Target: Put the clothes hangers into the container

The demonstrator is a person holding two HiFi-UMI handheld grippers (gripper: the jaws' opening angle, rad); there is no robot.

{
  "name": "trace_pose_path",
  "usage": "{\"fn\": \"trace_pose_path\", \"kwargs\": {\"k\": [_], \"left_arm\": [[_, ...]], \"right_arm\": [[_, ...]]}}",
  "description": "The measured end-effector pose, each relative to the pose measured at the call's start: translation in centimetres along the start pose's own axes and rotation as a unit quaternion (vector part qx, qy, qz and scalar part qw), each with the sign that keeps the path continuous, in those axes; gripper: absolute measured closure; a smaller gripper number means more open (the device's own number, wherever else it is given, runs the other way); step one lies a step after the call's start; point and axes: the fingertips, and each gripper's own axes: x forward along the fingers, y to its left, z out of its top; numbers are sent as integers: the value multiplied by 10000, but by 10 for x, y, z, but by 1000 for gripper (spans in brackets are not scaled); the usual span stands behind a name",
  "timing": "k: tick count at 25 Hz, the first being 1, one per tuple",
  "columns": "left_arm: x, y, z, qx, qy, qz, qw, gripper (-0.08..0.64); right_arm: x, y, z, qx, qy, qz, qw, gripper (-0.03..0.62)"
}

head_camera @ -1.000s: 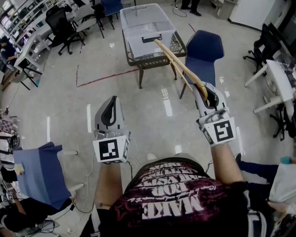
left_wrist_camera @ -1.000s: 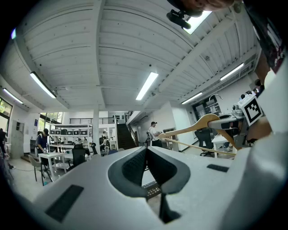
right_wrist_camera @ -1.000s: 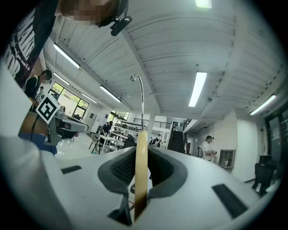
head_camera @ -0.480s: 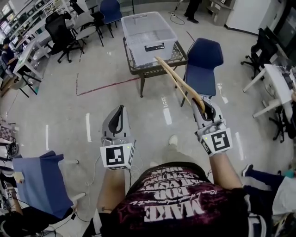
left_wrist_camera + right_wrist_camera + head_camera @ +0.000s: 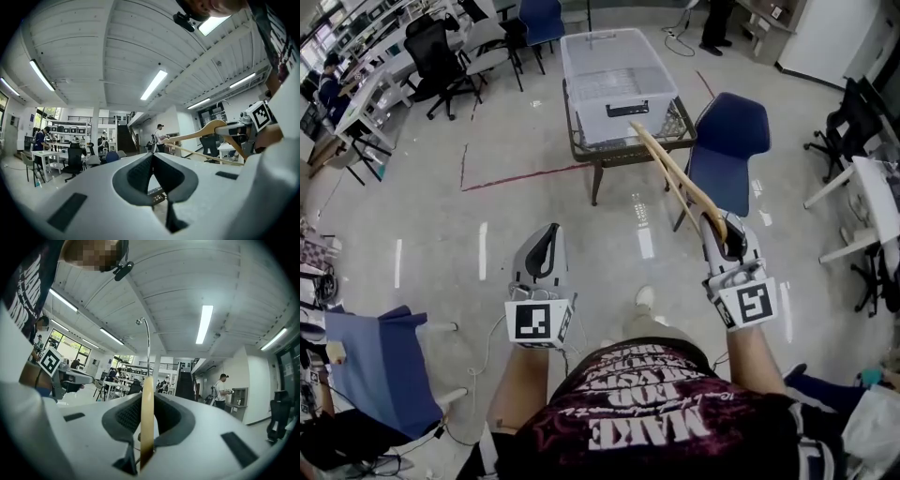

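Note:
My right gripper (image 5: 724, 227) is shut on a wooden clothes hanger (image 5: 675, 176), which slants up and to the left, its far end over the near edge of the table. In the right gripper view the hanger (image 5: 146, 414) stands edge-on between the pads, its metal hook (image 5: 148, 345) rising above. A clear plastic container (image 5: 619, 80) sits on a small dark table (image 5: 623, 148) ahead. My left gripper (image 5: 549, 231) hangs over the floor, shut and empty; its pads (image 5: 140, 174) meet. The left gripper view also shows the hanger (image 5: 199, 134) at right.
A blue chair (image 5: 728, 150) stands right of the table. Black office chairs (image 5: 441, 61) and desks fill the back left. A chair draped in blue (image 5: 380, 354) is at lower left, a white desk (image 5: 874, 192) at right. A red line (image 5: 516, 174) crosses the floor.
The person has stepped toward the table, which sits lower in view. Both grippers keep their pose, and the hanger stays gripped in the right one.

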Motion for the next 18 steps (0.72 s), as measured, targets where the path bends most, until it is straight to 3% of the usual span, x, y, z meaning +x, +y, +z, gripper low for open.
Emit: {"fn": "trace_pose_path", "kwargs": {"k": [12, 18], "left_arm": [[114, -3, -6, 75, 109, -80, 9999, 554], [151, -11, 3, 38, 42, 103, 9999, 554]], "right_arm": [[75, -78, -22, 94, -120, 175, 9997, 532], [95, -115, -26, 101, -243, 351, 9990, 532]]}}
